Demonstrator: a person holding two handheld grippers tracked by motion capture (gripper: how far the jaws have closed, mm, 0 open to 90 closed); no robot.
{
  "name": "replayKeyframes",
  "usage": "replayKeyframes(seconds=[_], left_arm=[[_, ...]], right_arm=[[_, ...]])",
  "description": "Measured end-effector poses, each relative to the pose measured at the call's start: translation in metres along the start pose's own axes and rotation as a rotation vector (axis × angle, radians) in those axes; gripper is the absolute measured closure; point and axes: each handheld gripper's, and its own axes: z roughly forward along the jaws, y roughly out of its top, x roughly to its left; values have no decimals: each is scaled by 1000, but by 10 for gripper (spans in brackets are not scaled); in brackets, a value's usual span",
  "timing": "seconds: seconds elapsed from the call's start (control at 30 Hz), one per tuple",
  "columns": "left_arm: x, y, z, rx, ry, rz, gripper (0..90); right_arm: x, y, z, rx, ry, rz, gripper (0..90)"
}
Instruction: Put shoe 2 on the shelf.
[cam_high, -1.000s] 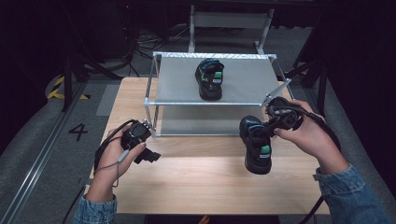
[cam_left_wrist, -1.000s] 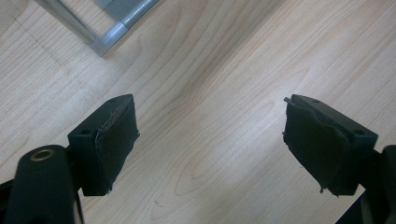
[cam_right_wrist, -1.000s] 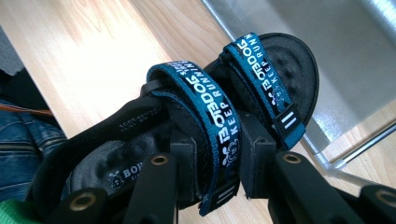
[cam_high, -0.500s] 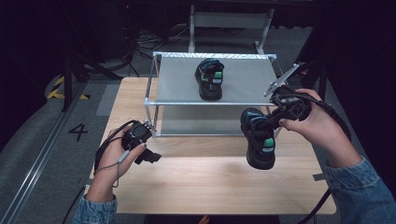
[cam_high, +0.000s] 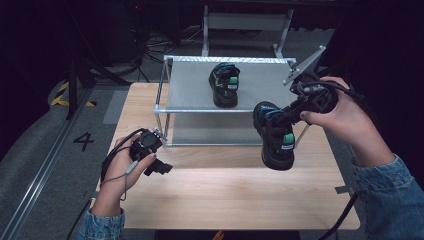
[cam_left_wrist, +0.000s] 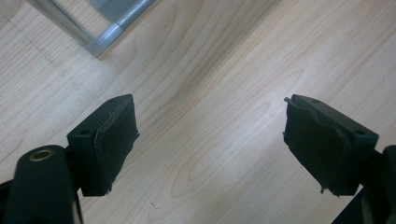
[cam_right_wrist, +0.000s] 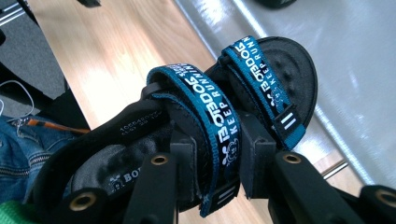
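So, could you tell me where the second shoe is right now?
In the high view, the second shoe hangs at the right, held by the right hand-held gripper above the table, just before the metal rack.

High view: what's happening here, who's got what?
A person works two handheld grippers at a wooden table. The right gripper is shut on the blue strap of a black sandal, holding it in the air in front of a metal rack. A matching sandal sits on the rack's top shelf. The left gripper is open over bare tabletop.

The shoe's blue straps (cam_right_wrist: 212, 116) read "KEEP RUNN"; the floor (cam_high: 82, 141) bears "4".
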Motion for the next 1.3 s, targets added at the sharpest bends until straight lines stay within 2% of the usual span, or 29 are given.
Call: replayKeyframes(seconds=[0.03, 0.23, 0.4, 0.53, 0.57, 0.6, 0.63, 0.7, 0.73, 0.8, 0.83, 0.93, 1.0, 1.03, 1.13, 1.3], left_arm=[[1, 0, -1, 4, 3, 8, 177], [2, -1, -3, -12, 3, -9, 176], [3, -3, -3, -10, 8, -7, 176], [4, -8, -5, -22, 19, -28, 176], [6, -11, -9, -55, 34, -61, 173], [6, -11, -9, -55, 34, -61, 174], [8, -16, -11, -72, 48, -75, 173], [8, -19, -12, -71, 49, -82, 174], [8, -23, -11, -71, 53, -86, 173], [8, -25, -11, -66, 52, -86, 174], [8, -27, -10, -59, 52, -86, 174], [7, -32, -8, -53, 54, -92, 174], [7, -34, -7, -48, 62, -91, 175], [7, -38, -4, -30, 63, -111, 176], [7, -43, -1, -10, 85, -126, 183], [7, -48, -2, -18, 97, -136, 185]], right_arm=[[-1, 2, -1, -5, -4, 0, 709], [-8, 14, -6, -17, -17, -1, 708], [-20, 27, -7, -28, -37, 3, 708], [-36, 40, -5, -33, -54, 8, 708], [-40, 43, -4, -34, -60, 9, 709], [-40, 43, -4, -34, -60, 9, 709], [-47, 48, -2, -32, -64, 11, 708], [-51, 50, 0, -34, -71, 11, 709], [-58, 56, 3, -31, -73, 19, 709], [-61, 58, 4, -31, -73, 20, 709], [-69, 63, 7, -37, -68, 29, 709], [-75, 66, 10, -42, -65, 36, 709], [-85, 72, 14, -46, -63, 45, 709], [-89, 74, 15, -47, -64, 47, 709], [-97, 78, 20, -45, -72, 50, 709], [-111, 83, 27, -49, -69, 67, 709]])
